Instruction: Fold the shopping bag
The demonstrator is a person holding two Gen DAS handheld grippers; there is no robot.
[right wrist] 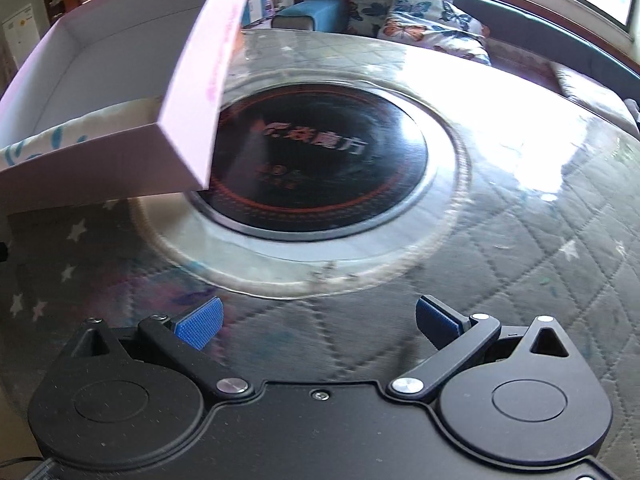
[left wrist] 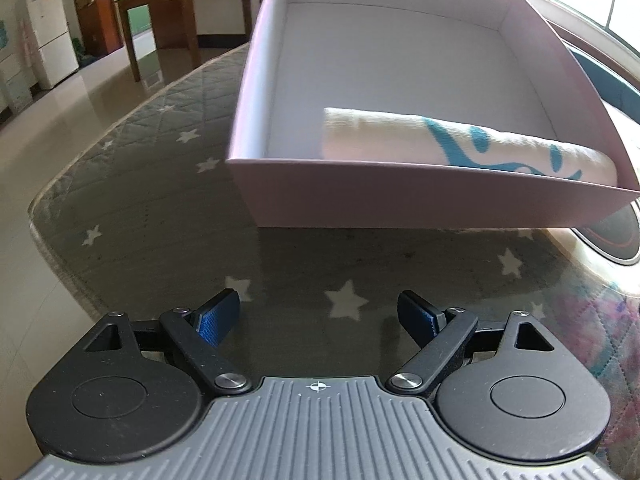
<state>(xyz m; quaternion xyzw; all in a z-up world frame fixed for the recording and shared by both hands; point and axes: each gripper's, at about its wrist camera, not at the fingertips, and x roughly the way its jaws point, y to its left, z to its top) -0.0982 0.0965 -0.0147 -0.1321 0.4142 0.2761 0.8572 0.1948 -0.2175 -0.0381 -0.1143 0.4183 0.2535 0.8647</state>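
one pale pink box (left wrist: 400,208) stands on the worktop (left wrist: 160,208), and one folded white shopping bag (left wrist: 460,146) with blue print lies inside it, against the near wall toward the right corner. two grippers are in play. the left gripper (left wrist: 320,316) has its jaws wide apart with nothing between them, over the quilted, star-printed cover under glass. the right gripper (right wrist: 318,322) is likewise spread and empty.

the left view alone looks into the box's bare white floor and catches one white fridge (left wrist: 50,36) and a wooden table (left wrist: 180,8) behind. the right view alone shows the whole round black hotplate (right wrist: 316,168) set in the worktop, the box corner overlapping its edge, plus butterfly cushions (right wrist: 420,16) under a window.
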